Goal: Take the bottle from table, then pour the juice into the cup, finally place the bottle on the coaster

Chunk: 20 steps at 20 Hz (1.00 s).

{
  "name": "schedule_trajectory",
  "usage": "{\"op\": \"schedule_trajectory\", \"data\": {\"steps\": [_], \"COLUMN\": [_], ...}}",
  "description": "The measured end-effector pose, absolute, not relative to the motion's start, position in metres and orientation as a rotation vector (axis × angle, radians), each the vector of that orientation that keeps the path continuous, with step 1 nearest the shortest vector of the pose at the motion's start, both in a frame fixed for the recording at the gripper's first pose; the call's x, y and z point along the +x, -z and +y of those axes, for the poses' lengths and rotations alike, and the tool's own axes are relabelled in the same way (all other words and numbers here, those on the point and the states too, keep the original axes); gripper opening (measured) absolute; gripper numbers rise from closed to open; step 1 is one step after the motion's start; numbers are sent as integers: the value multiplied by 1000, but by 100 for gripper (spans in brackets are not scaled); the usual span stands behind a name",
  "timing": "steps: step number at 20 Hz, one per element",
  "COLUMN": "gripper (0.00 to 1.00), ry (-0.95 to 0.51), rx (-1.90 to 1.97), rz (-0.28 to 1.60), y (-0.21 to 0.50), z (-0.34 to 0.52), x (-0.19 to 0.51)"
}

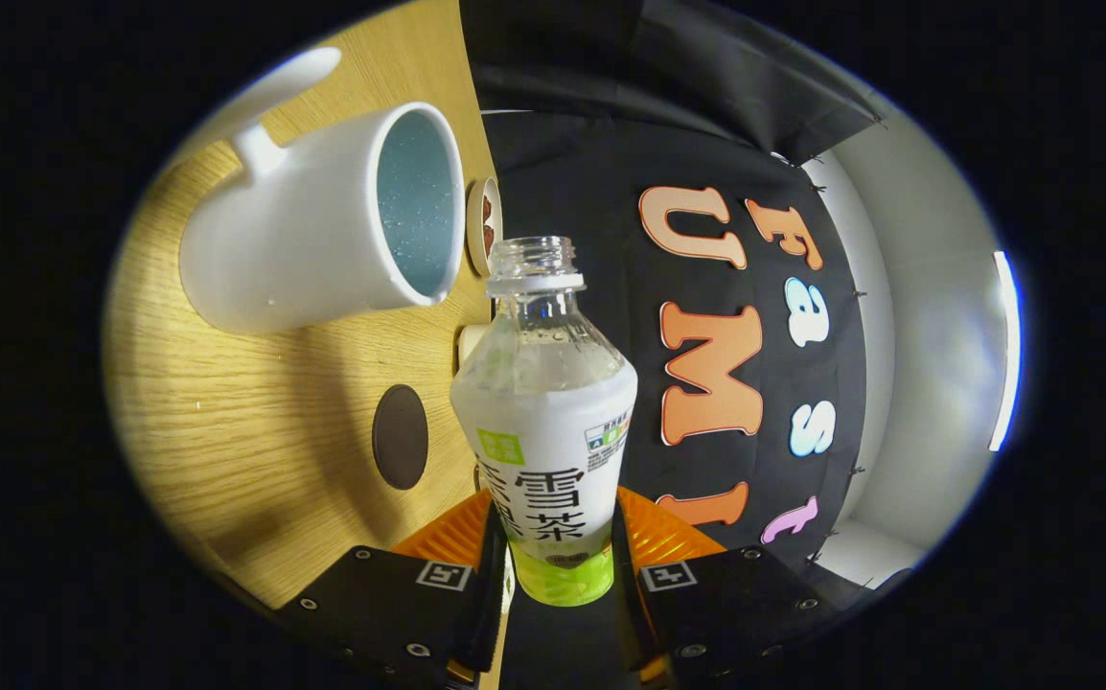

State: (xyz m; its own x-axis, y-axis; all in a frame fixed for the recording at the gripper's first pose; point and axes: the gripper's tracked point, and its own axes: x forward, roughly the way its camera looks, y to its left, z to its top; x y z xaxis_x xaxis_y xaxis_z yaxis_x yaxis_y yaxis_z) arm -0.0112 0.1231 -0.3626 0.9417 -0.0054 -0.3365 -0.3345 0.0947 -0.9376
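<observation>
My gripper (558, 561) is shut on a clear plastic bottle (548, 412) with a white and green label, both fingers pressing on its lower body. The bottle has no cap and its open neck points away from the fingers. The whole view is rolled sideways, so the wooden table (256, 441) stands on edge beside the bottle. A white cup (323, 225) with a blue inside sits on the table, its mouth facing the bottle's neck and a little apart from it. A dark round coaster (401, 437) lies on the table between the cup and my fingers.
A small round dish (483, 226) with something brown in it sits just beyond the cup, near the table's edge. A pale small object (470, 342) peeks out behind the bottle's shoulder. A white wall (936, 316) with a light strip stands beyond the black cloth.
</observation>
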Motion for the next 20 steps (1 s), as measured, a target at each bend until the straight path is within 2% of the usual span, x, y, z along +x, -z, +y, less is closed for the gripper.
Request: {"op": "schedule_trajectory", "data": {"steps": [20], "gripper": [50], "ry": [-233], "rx": [-1571], "rz": [162], "y": [340], "z": [129], "x": [-2]}}
